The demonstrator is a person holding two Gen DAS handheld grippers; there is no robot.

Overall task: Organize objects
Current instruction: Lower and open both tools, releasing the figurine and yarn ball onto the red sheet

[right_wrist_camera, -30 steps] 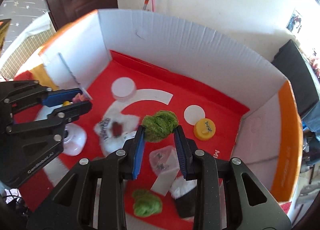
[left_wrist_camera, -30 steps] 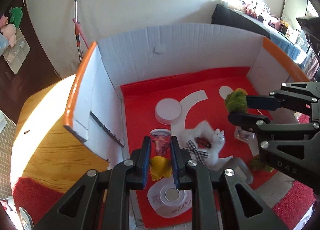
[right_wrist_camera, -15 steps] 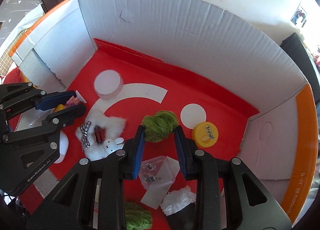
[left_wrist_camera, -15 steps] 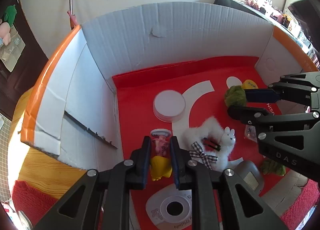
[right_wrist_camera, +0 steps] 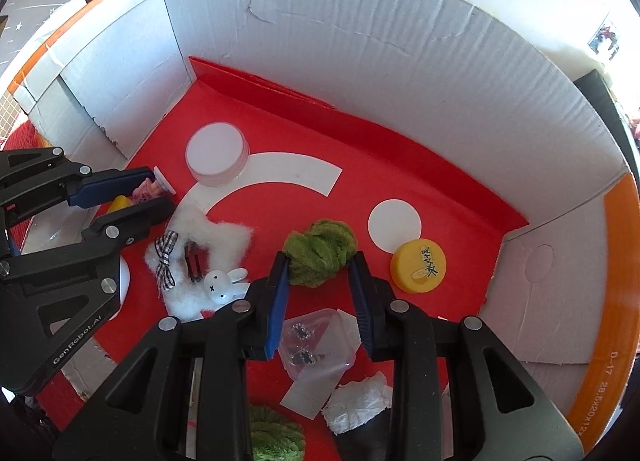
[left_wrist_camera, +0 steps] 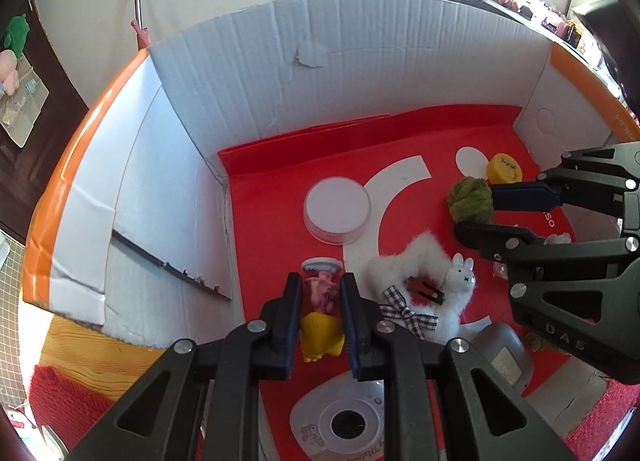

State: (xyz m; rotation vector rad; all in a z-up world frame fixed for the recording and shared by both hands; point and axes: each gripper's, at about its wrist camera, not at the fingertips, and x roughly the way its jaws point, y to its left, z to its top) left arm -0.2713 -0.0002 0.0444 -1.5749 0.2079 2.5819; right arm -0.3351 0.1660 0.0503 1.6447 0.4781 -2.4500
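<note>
A pink-and-yellow figurine [left_wrist_camera: 320,313] was clamped between the left gripper [left_wrist_camera: 320,297] jaws, a green yarn ball [right_wrist_camera: 320,257] between the right gripper [right_wrist_camera: 320,273] jaws; each should be lowered to the box [right_wrist_camera: 360,61] floor before release.

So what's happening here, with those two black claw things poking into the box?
A person holds a two-fingered gripper in each hand, sorting small items in a cardboard box with a red floor. The left gripper is shut on a small pink and yellow doll; the right gripper is shut on a green fuzzy ball. Both hang low over the box floor. A fluffy white hair clip with a bunny, a white round lid and a yellow cap lie loose beside them.
</note>
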